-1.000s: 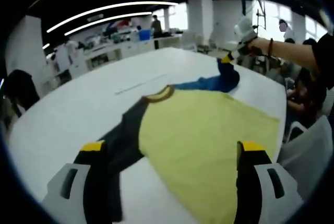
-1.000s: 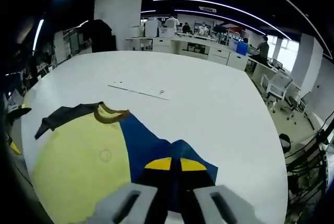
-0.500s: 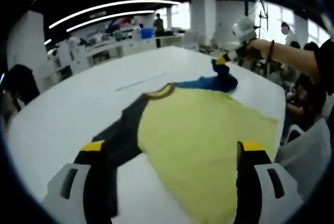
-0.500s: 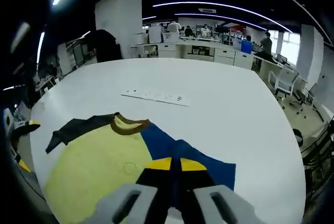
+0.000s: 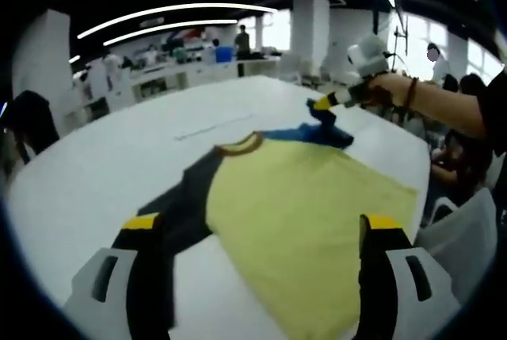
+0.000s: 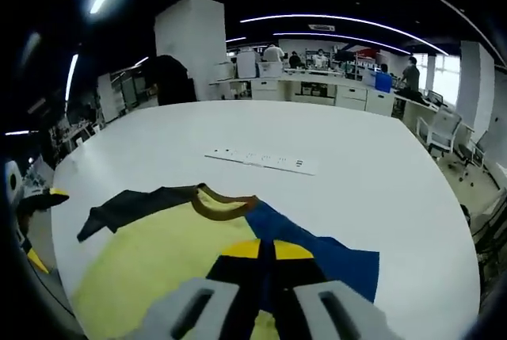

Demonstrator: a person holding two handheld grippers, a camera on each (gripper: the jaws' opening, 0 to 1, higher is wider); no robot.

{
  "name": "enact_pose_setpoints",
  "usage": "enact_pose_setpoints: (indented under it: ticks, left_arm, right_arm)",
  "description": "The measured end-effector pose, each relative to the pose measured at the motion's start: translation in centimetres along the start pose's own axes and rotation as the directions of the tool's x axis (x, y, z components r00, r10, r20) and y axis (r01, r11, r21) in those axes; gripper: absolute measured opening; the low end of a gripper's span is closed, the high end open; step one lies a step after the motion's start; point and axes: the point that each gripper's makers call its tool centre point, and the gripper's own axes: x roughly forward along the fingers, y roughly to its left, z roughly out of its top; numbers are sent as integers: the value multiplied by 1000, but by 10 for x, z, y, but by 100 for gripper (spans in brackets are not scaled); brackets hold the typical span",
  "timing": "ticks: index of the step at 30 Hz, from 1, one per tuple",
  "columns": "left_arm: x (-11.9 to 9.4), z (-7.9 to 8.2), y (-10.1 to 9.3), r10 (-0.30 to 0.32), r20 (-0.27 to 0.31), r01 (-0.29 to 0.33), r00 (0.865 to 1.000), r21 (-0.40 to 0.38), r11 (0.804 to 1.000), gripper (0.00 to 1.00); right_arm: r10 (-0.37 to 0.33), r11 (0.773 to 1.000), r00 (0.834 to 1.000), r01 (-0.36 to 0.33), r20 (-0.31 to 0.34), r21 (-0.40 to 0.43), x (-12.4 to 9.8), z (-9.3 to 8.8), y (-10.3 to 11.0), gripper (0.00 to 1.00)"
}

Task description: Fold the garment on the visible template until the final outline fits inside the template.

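Lifted higher than a second ago, the blue sleeve (image 5: 326, 128) now hangs bunched from the right gripper (image 5: 325, 103), its cloth drawn up off the white table (image 5: 95, 166) and inward toward the yellow body of the T-shirt (image 5: 309, 213). In the right gripper view the brown collar (image 6: 220, 201) has come closer to the jaws.

Largest in both views, the white table carries the T-shirt spread flat across its near part. The shirt's yellow front faces up; one sleeve is blue, the other black (image 5: 178, 217), with the brown collar between them. In the right gripper view the black sleeve (image 6: 131, 205) lies flat, pointing toward the left gripper (image 6: 36, 225) at the edge of that view. A thin pale strip with small marks (image 6: 265, 161) lies on the table beyond the collar, apart from the shirt.

The right gripper (image 6: 265, 250) has its yellow-tipped jaws pressed together on the blue sleeve (image 6: 333, 257). The left gripper (image 5: 261, 225) stands with its jaws wide apart, holding nothing, above the near hem and the black sleeve. A person's hand (image 5: 388, 90) holds the right gripper.
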Motion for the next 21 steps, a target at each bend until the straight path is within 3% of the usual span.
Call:
enact_pose_setpoints:
  ticks: [9,21]
  left_arm:
    - [0,-3,0,0,3,0,1000,-8,1000,99]
    - [0,-5,3,0,12,1,1000,-20,1000,99]
  right_arm:
    - [74,994,992,-81,98,76,11,14,41,0]
    - [108,984,984,-126,140,127,19,13,72,0]
